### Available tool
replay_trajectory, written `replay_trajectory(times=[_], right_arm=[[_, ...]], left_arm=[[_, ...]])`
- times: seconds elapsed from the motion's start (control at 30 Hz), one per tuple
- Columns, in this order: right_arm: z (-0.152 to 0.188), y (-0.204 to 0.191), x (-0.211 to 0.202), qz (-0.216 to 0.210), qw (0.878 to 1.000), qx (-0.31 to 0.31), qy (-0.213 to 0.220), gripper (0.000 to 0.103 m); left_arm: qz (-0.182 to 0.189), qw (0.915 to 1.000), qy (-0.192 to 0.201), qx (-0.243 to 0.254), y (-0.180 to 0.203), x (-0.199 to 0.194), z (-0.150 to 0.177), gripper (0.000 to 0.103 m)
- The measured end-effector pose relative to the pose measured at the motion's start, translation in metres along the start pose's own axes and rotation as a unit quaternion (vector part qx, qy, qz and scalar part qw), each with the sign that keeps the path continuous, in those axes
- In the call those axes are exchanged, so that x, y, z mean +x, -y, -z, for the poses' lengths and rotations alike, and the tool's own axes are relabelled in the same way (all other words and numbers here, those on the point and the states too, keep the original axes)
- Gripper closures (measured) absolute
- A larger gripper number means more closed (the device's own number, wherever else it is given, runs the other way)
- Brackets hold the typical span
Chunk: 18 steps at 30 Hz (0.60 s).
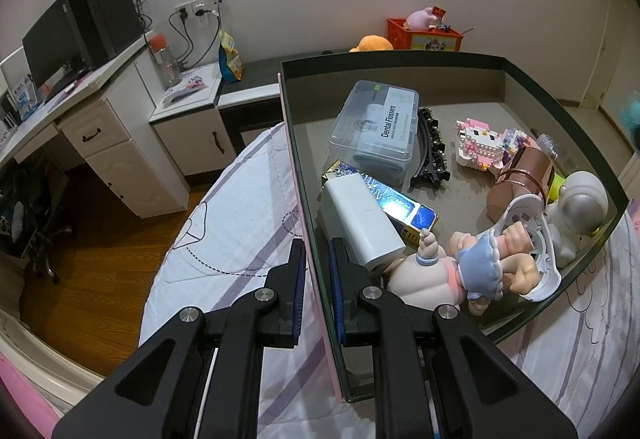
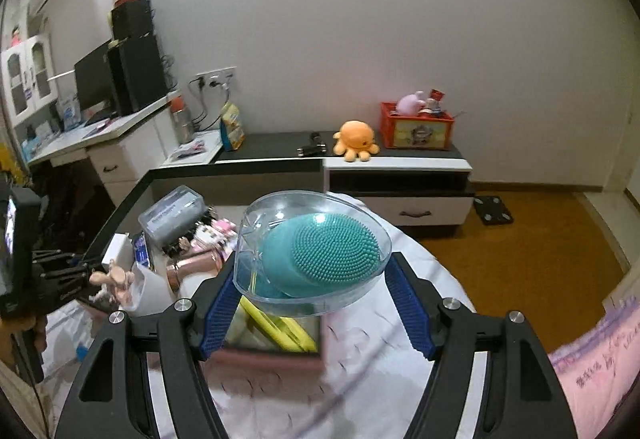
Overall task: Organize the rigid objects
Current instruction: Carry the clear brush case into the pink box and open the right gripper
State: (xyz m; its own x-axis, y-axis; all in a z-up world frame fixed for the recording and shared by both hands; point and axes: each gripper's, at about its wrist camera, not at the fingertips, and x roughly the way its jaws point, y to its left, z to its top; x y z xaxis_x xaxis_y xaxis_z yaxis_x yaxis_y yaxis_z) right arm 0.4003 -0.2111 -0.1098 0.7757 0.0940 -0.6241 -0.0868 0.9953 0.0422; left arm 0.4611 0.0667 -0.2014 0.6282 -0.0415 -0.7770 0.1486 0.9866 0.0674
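- The left gripper (image 1: 316,263) straddles the near-left wall of the box (image 1: 298,175), one finger outside and one inside, its jaws drawn in narrow on the wall, seemingly to steady the box on the bed (image 1: 224,207); whether the pads actually press it I cannot tell
- Inside the box, from left to right, lie a white charger block (image 1: 360,223) on a blue foil packet (image 1: 404,205), a clear Dental Flossers case (image 1: 378,127), a black hair clip (image 1: 432,147), a pink brick figure (image 1: 480,143), a rose-gold cylinder (image 1: 520,175) and a doll (image 1: 472,271) tipped on its side near the front
- These pieces sit loosely heaped, so sorting looks under way, not finished
- The right gripper (image 2: 316,303) holds a clear heart-shaped case (image 2: 316,259) with a teal silicone brush (image 2: 320,255) inside, the jaws spread wide and gripping its two sides, keeping it level
- It hangs above the bed, just right of the box, probably about to go in with the rest
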Motion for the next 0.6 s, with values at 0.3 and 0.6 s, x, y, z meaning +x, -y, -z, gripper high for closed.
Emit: replay_trajectory(times=[0.3, 0.6], right_arm=[[-0.024, -0.032, 0.071, -0.030, 0.996, -0.046, -0.064, 0.031], [-0.027, -0.033, 0.103, -0.032, 0.993, -0.053, -0.098, 0.031]], left_arm=[[-0.001, 1.0000, 0.000, 0.000, 0.002, 0.001, -0.001, 0.091], [-0.001, 1.0000, 0.000, -0.001, 0.002, 0.001, 0.000, 0.091]])
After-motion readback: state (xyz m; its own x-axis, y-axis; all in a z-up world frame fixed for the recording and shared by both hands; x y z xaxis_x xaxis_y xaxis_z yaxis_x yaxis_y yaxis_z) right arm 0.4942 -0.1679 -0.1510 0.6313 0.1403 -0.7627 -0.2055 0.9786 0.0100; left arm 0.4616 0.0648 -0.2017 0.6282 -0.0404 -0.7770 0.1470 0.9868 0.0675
